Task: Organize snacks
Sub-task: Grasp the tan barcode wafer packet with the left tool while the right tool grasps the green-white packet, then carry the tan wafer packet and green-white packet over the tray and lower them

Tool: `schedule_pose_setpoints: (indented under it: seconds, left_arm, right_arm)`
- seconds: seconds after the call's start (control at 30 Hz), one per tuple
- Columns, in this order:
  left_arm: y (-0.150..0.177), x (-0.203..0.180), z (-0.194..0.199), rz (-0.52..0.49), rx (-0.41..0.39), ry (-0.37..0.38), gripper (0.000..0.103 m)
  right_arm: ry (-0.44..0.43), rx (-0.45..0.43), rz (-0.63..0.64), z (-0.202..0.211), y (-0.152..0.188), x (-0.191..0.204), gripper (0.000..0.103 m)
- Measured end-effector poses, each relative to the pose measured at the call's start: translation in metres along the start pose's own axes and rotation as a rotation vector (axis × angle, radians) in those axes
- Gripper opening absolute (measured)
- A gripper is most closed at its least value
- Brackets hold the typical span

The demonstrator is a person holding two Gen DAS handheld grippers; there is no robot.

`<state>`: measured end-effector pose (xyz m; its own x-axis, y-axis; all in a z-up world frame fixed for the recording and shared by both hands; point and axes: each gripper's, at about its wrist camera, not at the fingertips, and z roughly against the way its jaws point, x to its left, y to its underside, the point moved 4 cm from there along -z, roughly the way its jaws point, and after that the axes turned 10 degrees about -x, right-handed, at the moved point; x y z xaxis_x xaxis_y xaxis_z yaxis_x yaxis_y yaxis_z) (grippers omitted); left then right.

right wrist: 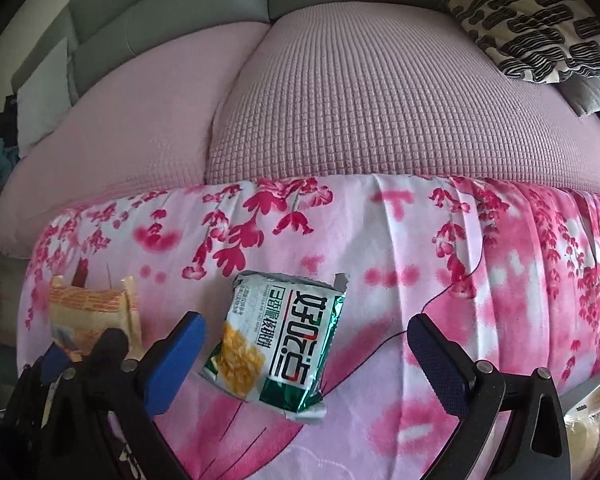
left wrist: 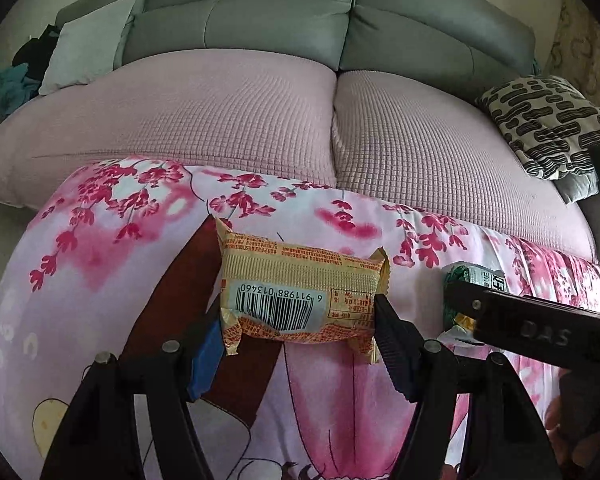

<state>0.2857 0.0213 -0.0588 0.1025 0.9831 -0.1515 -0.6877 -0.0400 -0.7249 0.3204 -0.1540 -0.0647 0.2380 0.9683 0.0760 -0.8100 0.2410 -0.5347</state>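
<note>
Sofa (left wrist: 236,32): grey back, pink waffle-cover seat cushions (right wrist: 380,112); patterned b/w pillow (left wrist: 548,120) at right end.
Floral cloth (right wrist: 380,232): pink blossom print over the surface in front of sofa; both snacks are on or above it.
Left tool (left wrist: 300,320): closed onto the orange pack, fingers pinching its two short ends; pack looks slightly raised off cloth, can't confirm.
Right tool (right wrist: 306,360): wide apart, empty, straddling the green pack w/o touching.
Orange pack (left wrist: 300,296): barcode side up, puffy wrapper; prob. light, soft, crushable, so gentle squeeze only.
Green pack (right wrist: 276,344): flat on cloth, tilted, to right of orange pack. Foil film likely slick & crinkly, contents brittle. Best hold: across the narrow width mid-body, not the crimped end seals.
</note>
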Motion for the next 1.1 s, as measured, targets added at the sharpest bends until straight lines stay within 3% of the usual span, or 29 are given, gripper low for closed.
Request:
schedule_pose_setpoints:
  seconds: [0.17,0.53,1.1]
  left_arm:
    - [0.0,-0.001,0.0,-0.002,-0.002,0.0,0.071]
    - [0.001,-0.003,0.002,-0.004,-0.004,-0.007,0.071]
    - [0.005,-0.03,0.011,-0.048,-0.002,0.093,0.071]
  right_arm:
    - [0.03,-0.007,-0.002,-0.009,-0.001,0.001,0.091]
    - [0.059,-0.007,0.018,-0.004,0.004,-0.017,0.056]
    - [0.092,-0.039,0.065,0.054,0.037,-0.039,0.053]
